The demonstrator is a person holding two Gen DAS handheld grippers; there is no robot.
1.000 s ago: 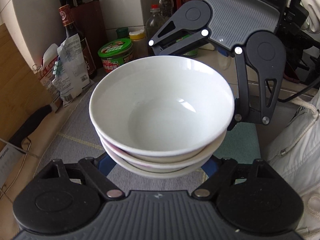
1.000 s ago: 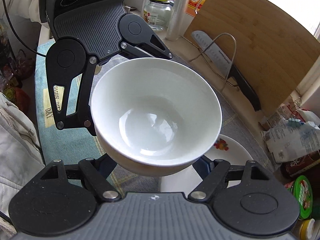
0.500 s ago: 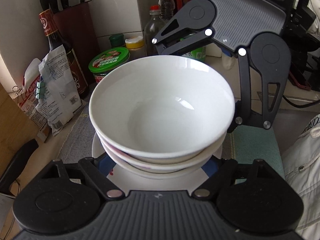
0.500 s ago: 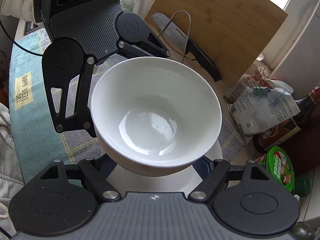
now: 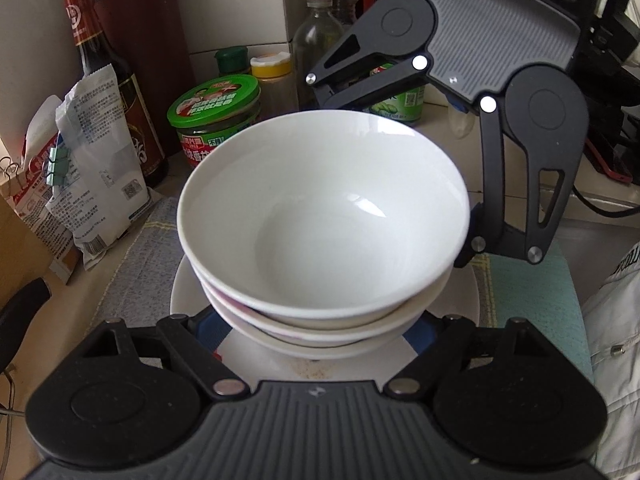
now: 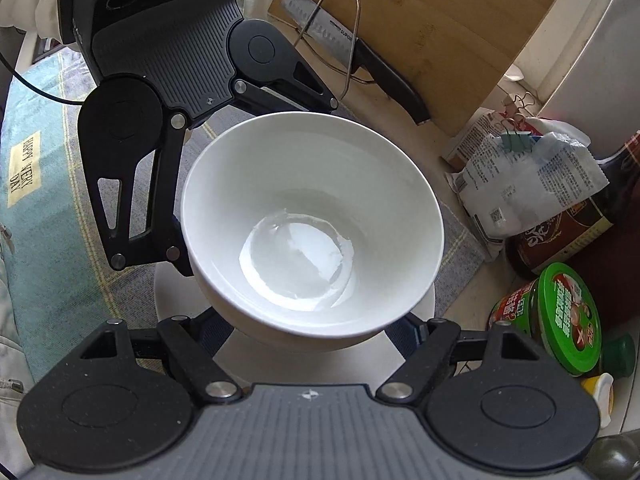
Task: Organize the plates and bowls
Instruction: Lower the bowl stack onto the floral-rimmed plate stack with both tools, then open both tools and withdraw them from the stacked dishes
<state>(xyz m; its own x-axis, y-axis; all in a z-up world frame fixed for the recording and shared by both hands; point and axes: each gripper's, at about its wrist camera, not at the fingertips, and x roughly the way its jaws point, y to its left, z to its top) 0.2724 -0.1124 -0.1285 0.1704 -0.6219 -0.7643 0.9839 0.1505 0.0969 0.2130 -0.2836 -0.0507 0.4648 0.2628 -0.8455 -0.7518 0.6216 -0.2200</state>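
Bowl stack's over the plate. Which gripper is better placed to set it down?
Left, marginally: left gripper fingers flank the bowl stack low, plate showing beneath; right gripper holds the opposite side. Likely both lower together.

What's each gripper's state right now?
Left gripper: shut on the bowl stack.
Right gripper: shut on the bowl stack, opposite side.

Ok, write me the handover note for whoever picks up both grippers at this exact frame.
Left gripper: fingers spread around the base of the stack of white bowls; contact is hidden.
Right gripper: opposite side of the same stack, grip equally hidden.
The stack, three bowls as far as visible, is above the white plate; whether it rests on the plate is unclear.
Done: bowls nested and brought over the plate.
Left: seat the stack on the plate if it is not down yet, let go, pull both grippers clear.
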